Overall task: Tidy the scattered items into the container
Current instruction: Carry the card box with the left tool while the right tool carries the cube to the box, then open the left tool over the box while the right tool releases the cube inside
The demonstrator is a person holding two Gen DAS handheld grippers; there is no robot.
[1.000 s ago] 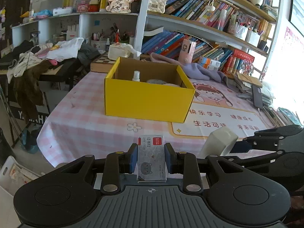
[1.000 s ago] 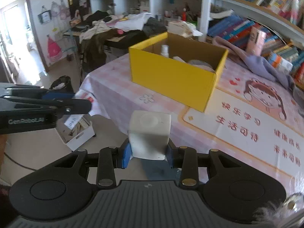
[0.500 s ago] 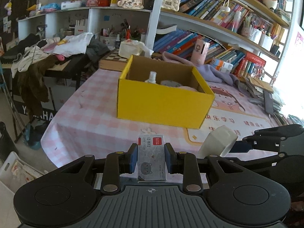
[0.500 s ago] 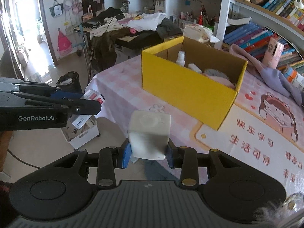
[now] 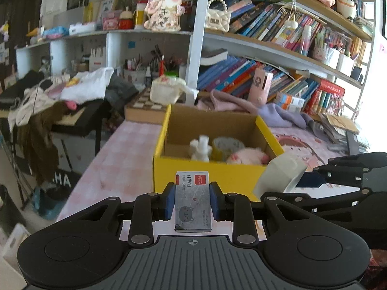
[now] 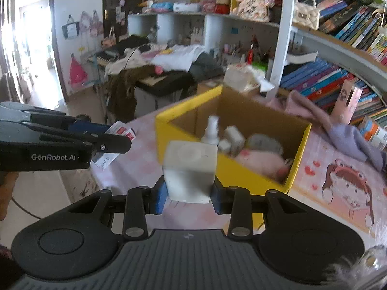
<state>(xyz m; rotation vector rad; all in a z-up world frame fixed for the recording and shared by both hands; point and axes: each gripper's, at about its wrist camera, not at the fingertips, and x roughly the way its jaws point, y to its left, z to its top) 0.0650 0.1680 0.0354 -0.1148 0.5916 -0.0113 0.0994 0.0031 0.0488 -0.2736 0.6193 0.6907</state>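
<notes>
My left gripper is shut on a small flat staple box with a red label and a cat drawing. My right gripper is shut on a white cube-shaped block. Both are held in the air just before the near wall of the yellow cardboard box, which also shows in the right wrist view. The box holds a white spray bottle, a pink plush toy and other small items. The right gripper and its block show at the right of the left wrist view.
The box stands on a table with a pink checked cloth and a cartoon mat. Behind are bookshelves, a purple cloth, a chessboard and a desk piled with clothes.
Both grippers have moved forward and up toward the yellow box, which now looks larger with its inside in view. Both still hold their items.
</notes>
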